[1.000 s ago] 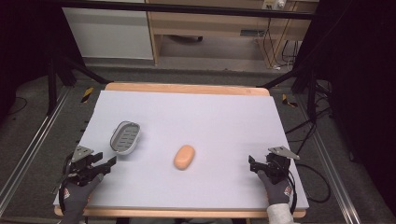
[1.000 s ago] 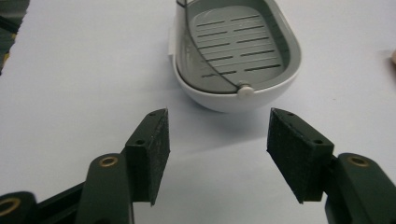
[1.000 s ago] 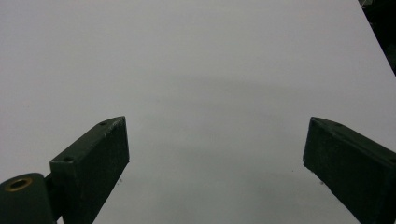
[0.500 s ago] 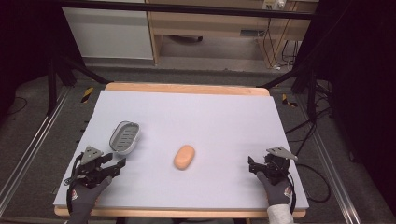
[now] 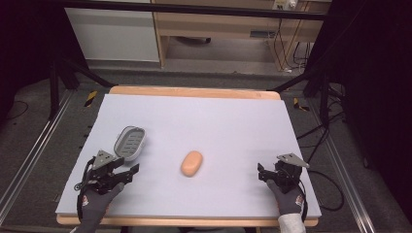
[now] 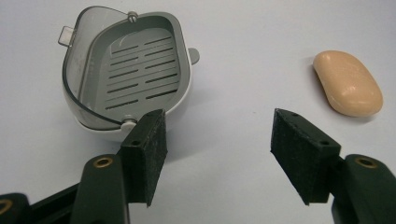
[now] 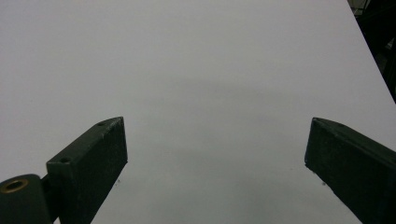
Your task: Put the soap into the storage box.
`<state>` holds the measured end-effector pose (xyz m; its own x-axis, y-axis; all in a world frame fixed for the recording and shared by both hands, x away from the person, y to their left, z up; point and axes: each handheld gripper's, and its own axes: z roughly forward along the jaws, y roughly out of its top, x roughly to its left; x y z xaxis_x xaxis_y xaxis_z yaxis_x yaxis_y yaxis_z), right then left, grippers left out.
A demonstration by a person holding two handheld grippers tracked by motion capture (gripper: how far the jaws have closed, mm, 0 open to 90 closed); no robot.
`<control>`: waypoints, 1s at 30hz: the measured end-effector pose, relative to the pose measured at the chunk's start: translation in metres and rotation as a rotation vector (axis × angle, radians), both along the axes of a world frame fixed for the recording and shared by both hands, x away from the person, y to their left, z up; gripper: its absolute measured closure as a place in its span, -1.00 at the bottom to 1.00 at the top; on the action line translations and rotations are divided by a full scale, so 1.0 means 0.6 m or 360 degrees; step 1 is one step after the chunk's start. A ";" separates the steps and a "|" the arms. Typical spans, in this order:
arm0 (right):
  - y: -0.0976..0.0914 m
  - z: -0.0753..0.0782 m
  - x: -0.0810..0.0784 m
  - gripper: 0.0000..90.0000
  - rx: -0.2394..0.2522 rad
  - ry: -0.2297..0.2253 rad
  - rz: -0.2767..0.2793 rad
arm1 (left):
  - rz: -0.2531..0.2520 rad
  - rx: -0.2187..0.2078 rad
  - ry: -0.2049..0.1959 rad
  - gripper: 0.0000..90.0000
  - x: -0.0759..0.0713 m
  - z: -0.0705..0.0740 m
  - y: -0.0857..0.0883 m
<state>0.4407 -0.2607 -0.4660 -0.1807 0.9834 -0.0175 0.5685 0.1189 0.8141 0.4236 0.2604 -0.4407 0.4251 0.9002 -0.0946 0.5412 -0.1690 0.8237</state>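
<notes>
A peach oval soap bar (image 5: 191,163) lies mid-table, right of a grey slotted soap dish (image 5: 129,142) with a clear lid. The left gripper (image 5: 127,173) sits near the dish, jaws apart; the right gripper (image 5: 262,174) rests near-right, jaws wide.

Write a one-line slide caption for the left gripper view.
Open left tool faces an open grey plastic soap dish and a peach oval soap bar.
</notes>
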 end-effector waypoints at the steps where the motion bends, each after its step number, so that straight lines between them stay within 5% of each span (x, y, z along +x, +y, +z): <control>1: 0.000 0.000 0.000 -0.87 0.0001 0.0000 0.0002 | -0.0005 0.0010 -0.0003 -0.22 0.000 0.001 -0.001; 30: 0.004 -0.001 -0.005 -0.88 -0.0019 0.0008 -0.0016 | -0.0181 0.0038 -0.0048 -0.29 0.033 0.039 -0.095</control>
